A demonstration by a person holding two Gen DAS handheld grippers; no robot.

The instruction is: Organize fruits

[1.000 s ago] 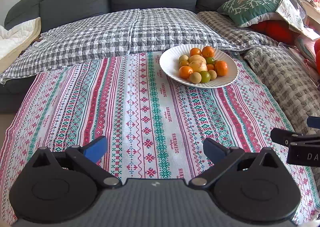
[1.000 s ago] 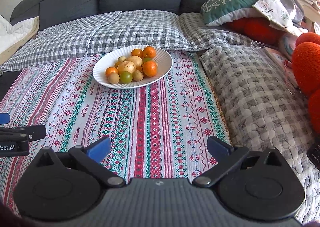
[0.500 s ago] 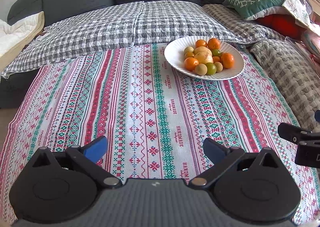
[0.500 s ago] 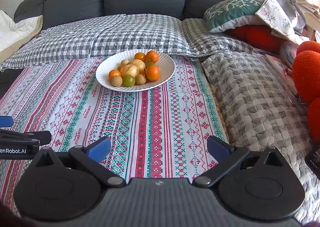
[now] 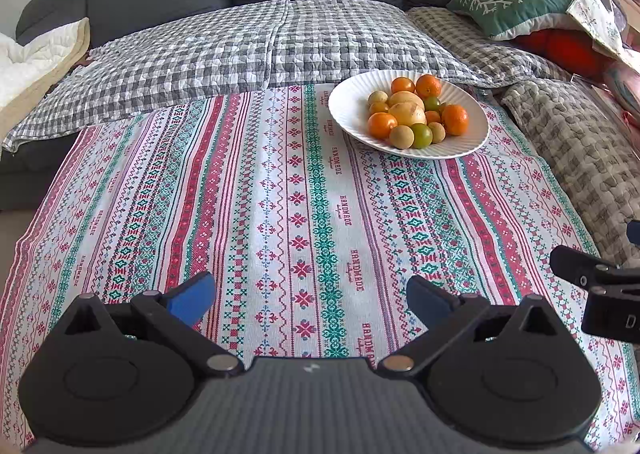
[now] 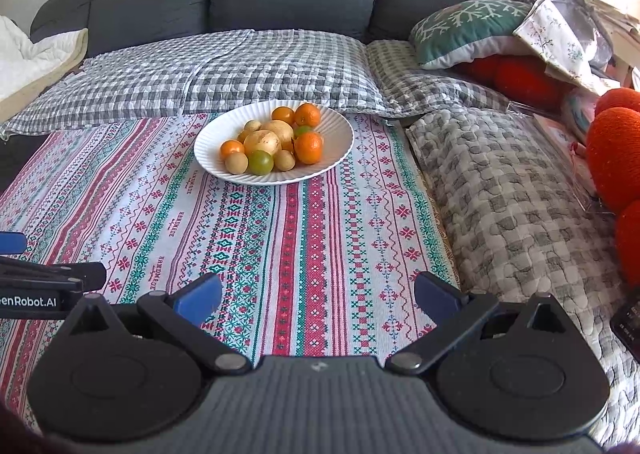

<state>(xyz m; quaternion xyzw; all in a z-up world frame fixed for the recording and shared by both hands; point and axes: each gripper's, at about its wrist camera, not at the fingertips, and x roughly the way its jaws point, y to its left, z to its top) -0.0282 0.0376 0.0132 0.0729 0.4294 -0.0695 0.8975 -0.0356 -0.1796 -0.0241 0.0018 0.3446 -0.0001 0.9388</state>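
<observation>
Both grippers are standing wide apart at the fingers and are holding nothing.

From the left wrist camera, the left gripper (image 5: 308, 300) is hovering over the striped embroidered cloth (image 5: 280, 213), with its blue pads (image 5: 192, 298) spread. The white ribbed plate (image 5: 352, 109) is lying far ahead and to the right, near the far edge of the cloth. It is carrying the fruits (image 5: 416, 113): several oranges, two big yellow ones, small tan ones and a green one (image 5: 422, 135). The right gripper is showing partly at the right border.

From the right wrist camera, the right gripper (image 6: 318, 298) is also hanging over the cloth (image 6: 312, 246), released. The plate (image 6: 216, 133) is sitting ahead, slightly left, well apart from the fingers. A grey checked quilt (image 6: 520, 213) is lying just beside the cloth on the right.
</observation>
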